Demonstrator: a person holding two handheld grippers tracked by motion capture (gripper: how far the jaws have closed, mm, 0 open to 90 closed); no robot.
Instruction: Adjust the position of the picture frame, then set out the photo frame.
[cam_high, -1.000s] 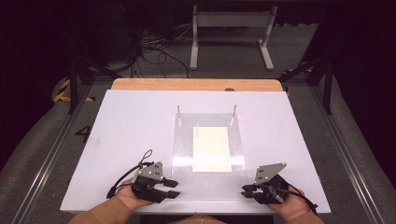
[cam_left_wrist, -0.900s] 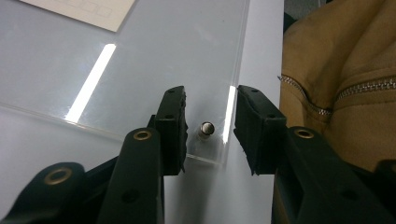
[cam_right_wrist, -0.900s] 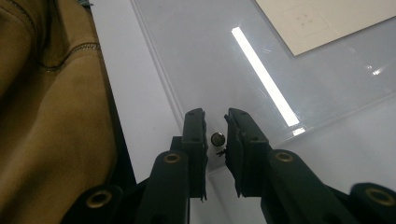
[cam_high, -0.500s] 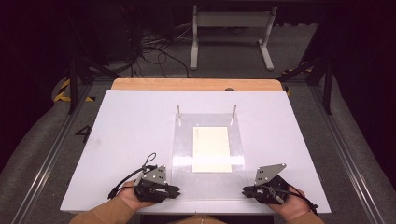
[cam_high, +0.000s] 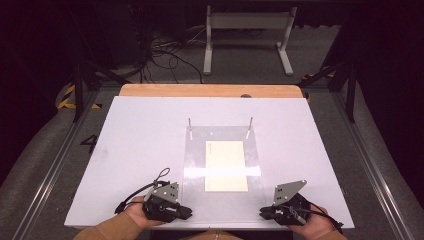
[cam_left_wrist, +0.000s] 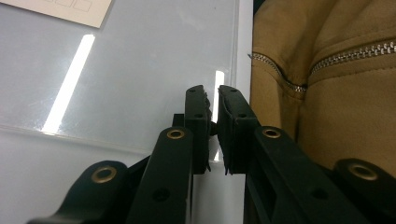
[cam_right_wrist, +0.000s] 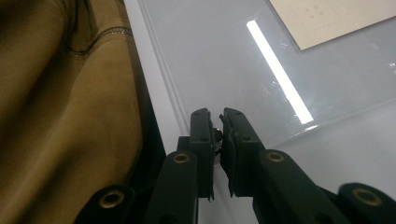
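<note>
At the desk's (cam_high: 125, 150) near edge, left of centre, the left gripper (cam_high: 184, 212) has its jaws pressed nearly together, nothing between them. The clear sheet (cam_high: 195, 160) lies flat at mid-desk over a cream card (cam_high: 226, 165); it looks stiff, light, slick, best pinched at a near corner. The right gripper (cam_high: 264, 213), near the right corner, seems likewise closed, possibly on a small screw.

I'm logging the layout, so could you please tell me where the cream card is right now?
In the high view, the cream card lies flat at the middle of the clear sheet, nearer than the two metal pins.
</note>
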